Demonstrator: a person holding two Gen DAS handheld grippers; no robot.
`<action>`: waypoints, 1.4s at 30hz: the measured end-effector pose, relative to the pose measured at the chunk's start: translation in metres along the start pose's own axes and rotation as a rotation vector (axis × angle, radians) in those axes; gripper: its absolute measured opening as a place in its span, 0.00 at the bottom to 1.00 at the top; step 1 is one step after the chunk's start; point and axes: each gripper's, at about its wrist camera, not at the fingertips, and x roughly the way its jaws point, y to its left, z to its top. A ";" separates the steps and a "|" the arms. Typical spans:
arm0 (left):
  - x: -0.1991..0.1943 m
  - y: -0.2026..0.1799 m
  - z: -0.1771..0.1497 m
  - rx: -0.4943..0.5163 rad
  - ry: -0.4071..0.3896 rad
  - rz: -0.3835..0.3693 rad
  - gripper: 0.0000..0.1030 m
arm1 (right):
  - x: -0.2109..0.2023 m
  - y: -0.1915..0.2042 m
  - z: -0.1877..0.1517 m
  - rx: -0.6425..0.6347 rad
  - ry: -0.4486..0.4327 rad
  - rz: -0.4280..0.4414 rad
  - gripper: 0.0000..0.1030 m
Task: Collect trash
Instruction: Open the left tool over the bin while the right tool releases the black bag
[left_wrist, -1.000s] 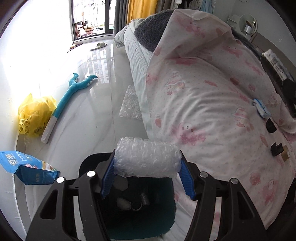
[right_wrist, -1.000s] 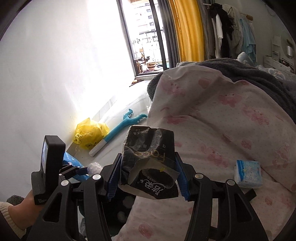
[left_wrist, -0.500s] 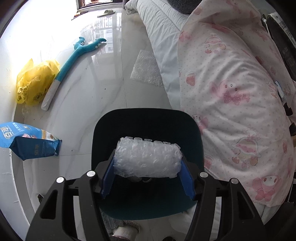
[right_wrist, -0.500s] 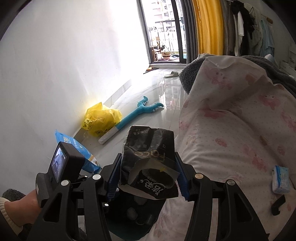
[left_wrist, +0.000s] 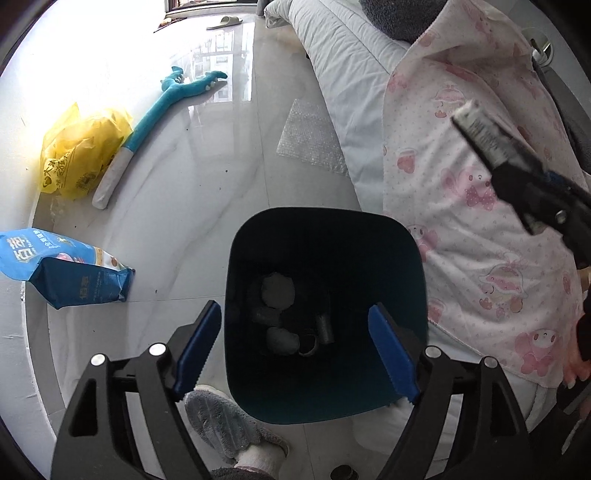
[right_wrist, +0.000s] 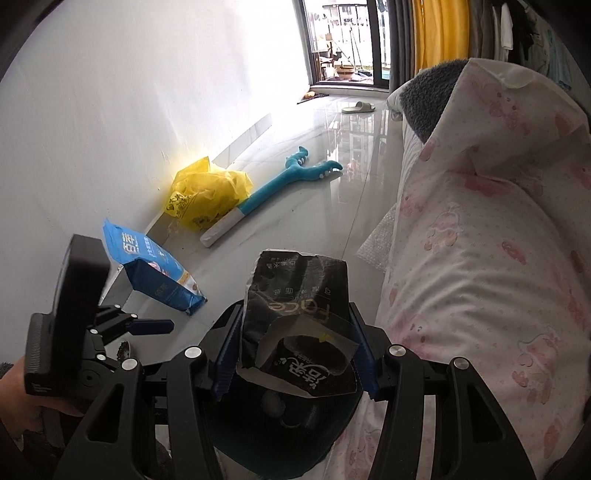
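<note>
My left gripper (left_wrist: 294, 310) hangs over a dark teal bin (left_wrist: 236, 243), its jaws opening with nothing between the blue pads (left_wrist: 197, 347). Several pale crumpled lumps (left_wrist: 277, 290) lie at the bin's bottom. My right gripper (right_wrist: 295, 332) is shut on a black tissue package (right_wrist: 295, 295), torn open at its near end, just above the bin (right_wrist: 332, 439). In the left wrist view that package (left_wrist: 480, 127) comes in from the upper right over the bed. One blue finger (right_wrist: 151, 326) of the left gripper shows at the lower left of the right wrist view.
On the floor by the wall lie a yellow plastic bag (left_wrist: 81, 151), a blue snack bag (left_wrist: 70, 269) and a teal toy stick (left_wrist: 155, 114). A bubble wrap sheet (left_wrist: 310, 140) lies beside the bed with its pink quilt (left_wrist: 461, 192). A grey slipper (left_wrist: 229, 421) stands near the bin.
The left gripper moved over the bin, opened, and the bubble wrap roll it held is gone from its jaws. The right gripper came down toward the bin, still holding the black package.
</note>
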 end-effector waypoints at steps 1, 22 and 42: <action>-0.004 0.002 0.000 -0.003 -0.014 0.002 0.82 | 0.007 0.003 -0.002 0.001 0.019 0.002 0.53; -0.094 0.022 0.001 0.038 -0.391 -0.019 0.77 | 0.113 0.034 -0.043 0.001 0.322 0.009 0.53; -0.137 0.009 -0.008 0.125 -0.562 -0.022 0.67 | 0.155 0.046 -0.072 -0.057 0.492 -0.057 0.66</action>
